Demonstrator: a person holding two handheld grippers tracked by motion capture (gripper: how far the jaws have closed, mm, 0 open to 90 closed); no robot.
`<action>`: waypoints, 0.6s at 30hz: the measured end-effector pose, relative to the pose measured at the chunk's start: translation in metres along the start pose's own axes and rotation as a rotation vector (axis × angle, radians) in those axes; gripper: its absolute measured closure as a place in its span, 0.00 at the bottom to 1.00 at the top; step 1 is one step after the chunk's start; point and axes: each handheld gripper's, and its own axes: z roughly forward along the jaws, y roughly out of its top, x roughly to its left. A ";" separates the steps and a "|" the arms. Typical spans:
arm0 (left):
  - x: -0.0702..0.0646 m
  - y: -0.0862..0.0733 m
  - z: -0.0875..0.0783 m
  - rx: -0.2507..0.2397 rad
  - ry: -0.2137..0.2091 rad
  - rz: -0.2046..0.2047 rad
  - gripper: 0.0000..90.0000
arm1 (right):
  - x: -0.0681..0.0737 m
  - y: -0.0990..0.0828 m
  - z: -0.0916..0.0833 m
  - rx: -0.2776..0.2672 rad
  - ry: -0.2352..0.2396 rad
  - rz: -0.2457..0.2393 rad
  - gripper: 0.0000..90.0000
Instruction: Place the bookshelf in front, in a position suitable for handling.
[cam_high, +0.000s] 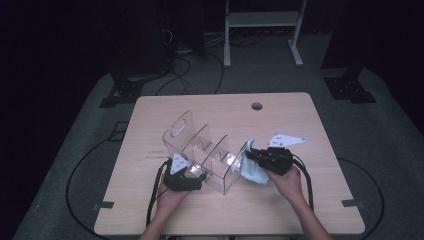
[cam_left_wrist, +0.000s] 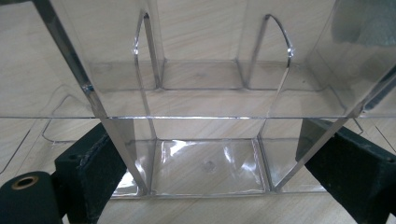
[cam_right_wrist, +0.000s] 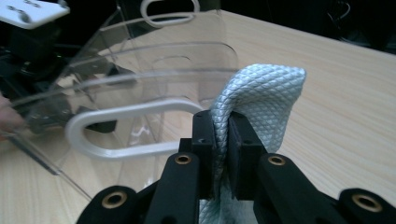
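High view: we see the left gripper at the near end of the clear divided organizer; the right gripper, just beside its other end, carries a pale blue cloth.
Left gripper view: we see jaws clamped on the organizer's walls.
Right gripper view: we see jaws pinched shut on the cloth, organizer beside them on the table.

My wooden table with a round hole at twelve o'clock, white metal stand beyond, black floor cables at nine o'clock
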 end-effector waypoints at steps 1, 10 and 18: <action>0.000 0.000 0.000 0.000 0.000 0.000 0.09 | 0.003 0.001 -0.001 -0.005 0.002 -0.009 0.91; 0.000 0.000 0.000 -0.004 0.000 0.000 0.09 | 0.012 0.003 -0.006 -0.016 0.034 -0.036 0.91; 0.000 0.000 0.000 -0.001 -0.003 0.002 0.09 | 0.030 0.001 -0.007 -0.027 0.103 -0.059 0.91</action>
